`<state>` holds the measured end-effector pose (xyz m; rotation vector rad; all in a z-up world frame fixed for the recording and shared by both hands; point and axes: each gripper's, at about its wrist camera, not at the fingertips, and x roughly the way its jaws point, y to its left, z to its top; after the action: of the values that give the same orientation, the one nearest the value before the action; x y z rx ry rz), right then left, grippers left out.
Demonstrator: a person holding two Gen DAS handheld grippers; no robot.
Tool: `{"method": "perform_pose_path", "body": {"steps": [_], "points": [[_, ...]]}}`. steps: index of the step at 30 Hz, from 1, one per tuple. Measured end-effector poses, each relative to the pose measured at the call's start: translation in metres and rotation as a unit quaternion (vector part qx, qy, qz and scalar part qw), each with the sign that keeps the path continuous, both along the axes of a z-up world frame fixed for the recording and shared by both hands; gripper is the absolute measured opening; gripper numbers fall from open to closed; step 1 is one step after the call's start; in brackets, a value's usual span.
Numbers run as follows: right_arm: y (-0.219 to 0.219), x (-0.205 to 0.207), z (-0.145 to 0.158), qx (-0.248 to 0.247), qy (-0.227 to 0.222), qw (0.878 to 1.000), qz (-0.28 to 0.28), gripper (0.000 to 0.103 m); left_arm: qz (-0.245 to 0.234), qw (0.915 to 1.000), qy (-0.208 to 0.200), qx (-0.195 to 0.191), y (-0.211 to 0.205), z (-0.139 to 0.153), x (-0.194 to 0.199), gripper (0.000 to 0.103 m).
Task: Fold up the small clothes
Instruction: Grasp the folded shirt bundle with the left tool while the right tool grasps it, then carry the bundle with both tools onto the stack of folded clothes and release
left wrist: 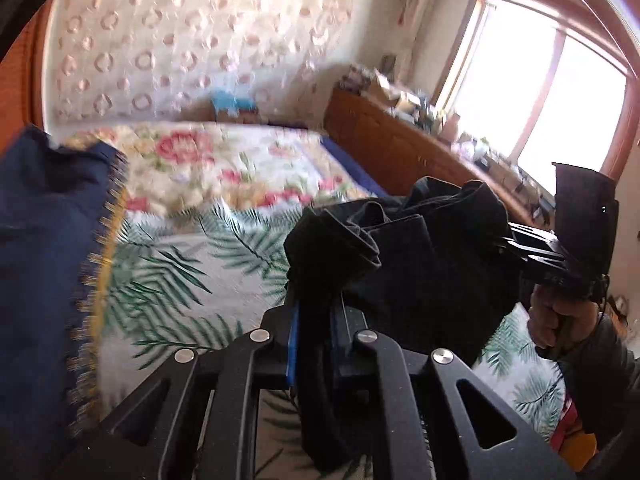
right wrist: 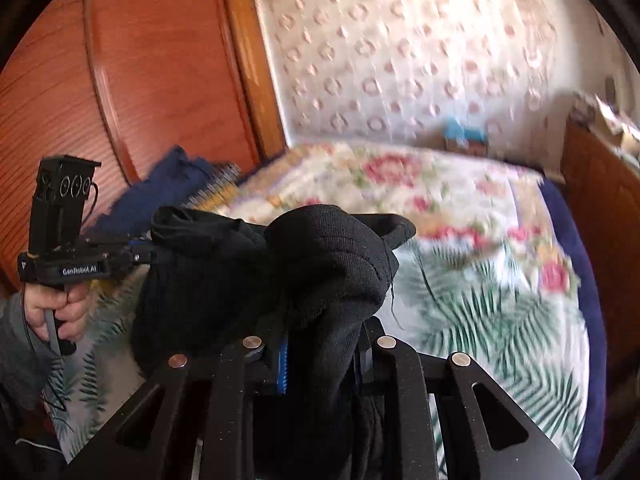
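Observation:
A small black garment (left wrist: 420,248) hangs bunched in the air above the bed, held between both grippers. My left gripper (left wrist: 312,304) is shut on one end of it; its fingertips are buried in the cloth. My right gripper (right wrist: 324,320) is shut on the other end of the black garment (right wrist: 304,256), which drapes over its fingers. In the left wrist view the right gripper (left wrist: 516,240) comes in from the right. In the right wrist view the left gripper (right wrist: 148,254) comes in from the left.
The bed (left wrist: 192,248) has a palm-leaf and floral cover. A navy cloth with gold fringe (left wrist: 44,240) lies at its left, also in the right wrist view (right wrist: 172,188). A wooden cabinet (left wrist: 384,148) with clutter stands under the window. A wooden wardrobe (right wrist: 160,60) stands at left.

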<state>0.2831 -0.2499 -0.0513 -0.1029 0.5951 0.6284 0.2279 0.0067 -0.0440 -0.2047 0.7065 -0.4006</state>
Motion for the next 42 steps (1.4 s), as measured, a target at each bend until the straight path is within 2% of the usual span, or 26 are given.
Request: {"method": "perform_pose_path", "body": {"steps": [5,9,13,15,19,23,27,28,31,32,33,34,36,38,40,41,42], "points": [[0.031,-0.009,0.040,0.002,-0.056,0.997,0.052,0.022,0.062,0.9965,-0.056,-0.005,0.042,0.038,-0.035,0.012],[0.067,0.001,0.068,0.002,-0.086,0.991,0.098,0.022,0.127,0.9878,-0.091,0.003,0.083,0.060,-0.057,0.012],[0.121,0.024,0.090,-0.009,-0.106,0.984,0.145,0.022,0.190,0.9764,-0.102,-0.004,0.127,0.065,-0.075,0.012],[0.153,0.037,0.097,-0.020,-0.108,0.980,0.166,0.022,0.222,0.9699,-0.099,-0.001,0.144,0.057,-0.078,0.012],[0.221,0.075,0.100,-0.048,-0.100,0.972,0.207,0.022,0.275,0.9589,-0.066,-0.018,0.177,0.028,-0.089,0.012],[0.287,0.110,0.089,-0.083,-0.091,0.965,0.233,0.022,0.291,0.9550,-0.052,-0.026,0.190,0.012,-0.101,0.012],[0.333,0.136,0.074,-0.119,-0.089,0.959,0.243,0.024,0.303,0.9518,-0.033,-0.032,0.198,-0.002,-0.092,0.012],[0.337,0.140,0.074,-0.124,-0.087,0.959,0.241,0.026,0.307,0.9509,-0.021,-0.037,0.203,-0.008,-0.087,0.012],[0.347,0.149,0.074,-0.125,-0.081,0.966,0.211,0.044,0.309,0.9496,-0.004,-0.053,0.210,-0.017,-0.087,0.012],[0.348,0.151,0.078,-0.115,-0.083,0.970,0.196,0.053,0.310,0.9495,-0.005,-0.051,0.209,-0.017,-0.091,0.016],[0.342,0.151,0.082,-0.101,-0.085,0.974,0.186,0.057,0.313,0.9488,-0.006,-0.042,0.205,-0.016,-0.095,0.020],[0.335,0.149,0.086,-0.090,-0.089,0.976,0.179,0.058,0.319,0.9471,-0.008,-0.029,0.204,-0.016,-0.096,0.023],[0.322,0.140,0.087,-0.074,-0.092,0.976,0.181,0.058,0.339,0.9408,-0.015,-0.008,0.204,-0.014,-0.101,0.041],[0.317,0.127,0.082,-0.068,-0.081,0.974,0.198,0.058,0.345,0.9380,-0.028,0.008,0.203,-0.009,-0.107,0.045],[0.320,0.126,0.070,-0.071,-0.063,0.972,0.214,0.058,0.344,0.9382,-0.030,0.025,0.202,-0.006,-0.110,0.055],[0.321,0.127,0.064,-0.075,-0.051,0.971,0.219,0.058,0.344,0.9380,-0.033,0.030,0.203,-0.005,-0.112,0.069],[0.322,0.129,0.057,-0.079,-0.042,0.971,0.223,0.058,0.346,0.9367,-0.038,0.038,0.202,-0.003,-0.116,0.078]]}}
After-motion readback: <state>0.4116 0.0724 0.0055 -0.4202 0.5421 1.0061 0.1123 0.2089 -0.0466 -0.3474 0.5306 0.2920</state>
